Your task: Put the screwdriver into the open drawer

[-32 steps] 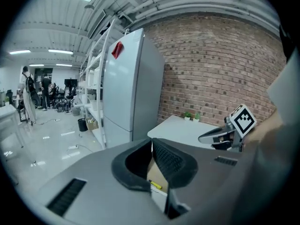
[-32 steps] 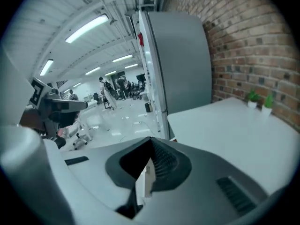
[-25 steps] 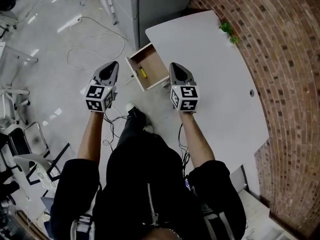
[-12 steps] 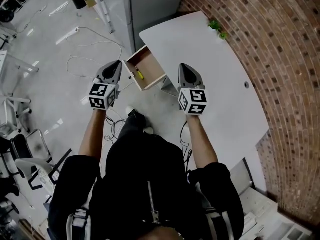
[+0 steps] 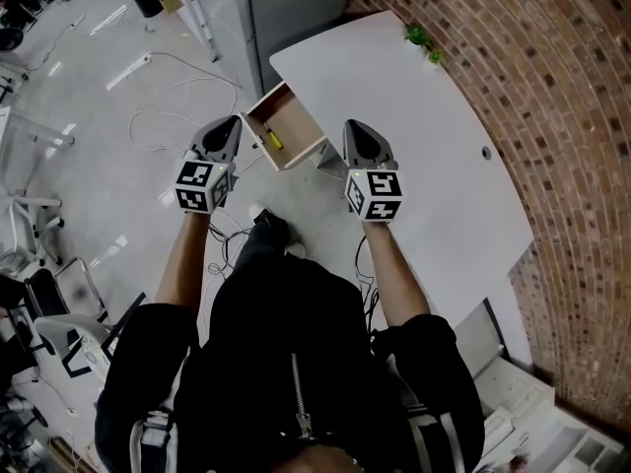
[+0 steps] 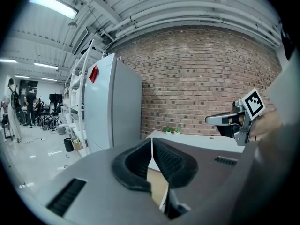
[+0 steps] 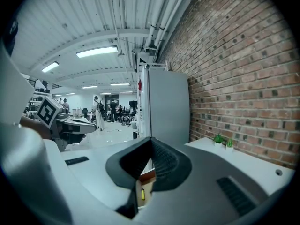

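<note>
**Screwdriver in the drawer, both grippers empty**

In the head view the screwdriver (image 5: 273, 138) lies inside the open drawer (image 5: 296, 123), near its left wall. Only its yellow handle reads clearly; the shaft is too small to make out. The drawer sticks out from under the near-left edge of the white table (image 5: 424, 126), and its back end is hidden beneath the tabletop.

The left gripper (image 5: 229, 126) hangs just left of the drawer, over the floor. The right gripper (image 5: 356, 132) hangs just right of it, over the table edge. Neither touches the drawer. From above, the jaw tips are too small to judge.

The left gripper view settles it for the left gripper (image 6: 152, 142): its 2 dark pads are pressed together with nothing between them. Below them a strip of pale wood, part of the drawer (image 6: 157, 187), shows; the gripper body cuts off the rest. The right gripper (image 6: 220, 120) appears at the right edge, partly hidden by a blurred hand.

In the right gripper view the right gripper (image 7: 151, 142) also has its jaws together and holds nothing. Through the gap beneath them the screwdriver (image 7: 142, 193) shows as a small yellow sliver on the drawer floor, mostly masked by the gripper body. The left gripper (image 7: 89, 123) is seen at the left.

A grey cabinet (image 5: 296, 8) stands beyond the drawer, cut off at the top of the head view. A brick wall (image 5: 552, 116) runs along the table's right side, and 2 small plants (image 5: 422, 39) sit at the far end
</note>
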`<action>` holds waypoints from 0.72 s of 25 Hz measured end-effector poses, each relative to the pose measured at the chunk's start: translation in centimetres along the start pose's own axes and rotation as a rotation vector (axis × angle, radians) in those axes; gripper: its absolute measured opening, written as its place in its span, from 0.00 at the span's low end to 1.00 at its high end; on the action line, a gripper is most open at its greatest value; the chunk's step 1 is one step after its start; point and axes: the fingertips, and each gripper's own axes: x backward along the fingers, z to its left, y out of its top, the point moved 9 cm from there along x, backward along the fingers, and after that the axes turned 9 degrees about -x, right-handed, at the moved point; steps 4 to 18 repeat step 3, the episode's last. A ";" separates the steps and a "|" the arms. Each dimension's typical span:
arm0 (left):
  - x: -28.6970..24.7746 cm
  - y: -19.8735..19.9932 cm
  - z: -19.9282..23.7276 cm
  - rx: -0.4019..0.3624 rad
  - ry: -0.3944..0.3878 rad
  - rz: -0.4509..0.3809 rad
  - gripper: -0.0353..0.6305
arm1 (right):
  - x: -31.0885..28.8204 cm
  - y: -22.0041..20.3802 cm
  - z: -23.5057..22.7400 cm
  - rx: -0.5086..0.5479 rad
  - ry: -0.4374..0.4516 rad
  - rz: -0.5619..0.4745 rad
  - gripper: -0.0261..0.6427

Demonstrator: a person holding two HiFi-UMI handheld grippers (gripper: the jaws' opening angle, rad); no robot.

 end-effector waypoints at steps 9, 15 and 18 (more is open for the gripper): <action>0.2 -0.5 -0.4 -0.001 -0.004 0.007 0.10 | 0.2 -0.6 0.2 -0.003 0.001 0.007 0.05; 0.2 -0.5 -0.4 -0.001 -0.004 0.007 0.10 | 0.2 -0.6 0.2 -0.003 0.001 0.007 0.05; 0.2 -0.5 -0.4 -0.001 -0.004 0.007 0.10 | 0.2 -0.6 0.2 -0.003 0.001 0.007 0.05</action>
